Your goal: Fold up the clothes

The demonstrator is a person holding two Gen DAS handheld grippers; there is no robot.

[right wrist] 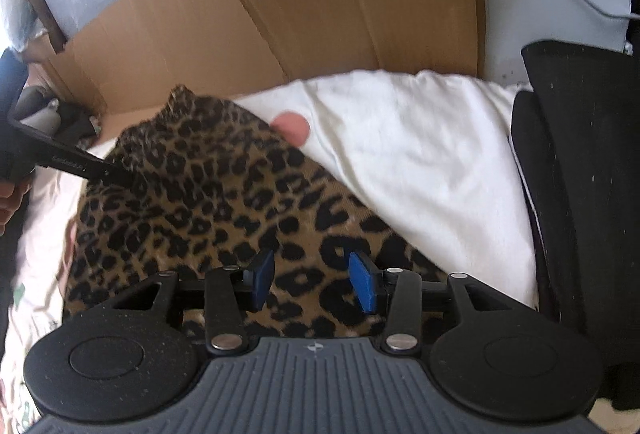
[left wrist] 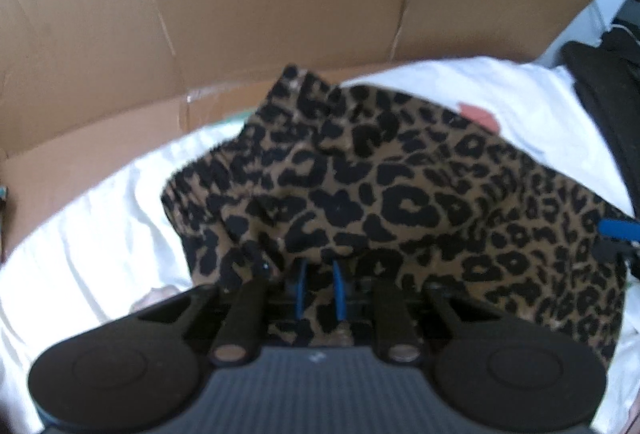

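A leopard-print garment (left wrist: 380, 193) lies bunched on white bedding (left wrist: 100, 234). My left gripper (left wrist: 319, 286) points steeply down at it, its blue pads nearly together with a fold of the fabric pinched between them. The right wrist view shows that same left gripper (right wrist: 116, 173) holding the garment (right wrist: 208, 201) at its left edge. My right gripper (right wrist: 312, 282) hovers over the garment's near part with its blue pads wide apart, open, nothing pressed between them. One right blue pad (left wrist: 616, 230) shows at the right edge of the left wrist view.
A flattened cardboard sheet (right wrist: 300, 13) stands behind the bedding (right wrist: 420, 153). A black garment (right wrist: 580, 193) lies along the right side. A pink spot (right wrist: 292, 127) shows on the white cloth beside the leopard fabric. A person's hand (right wrist: 10, 201) is at the left edge.
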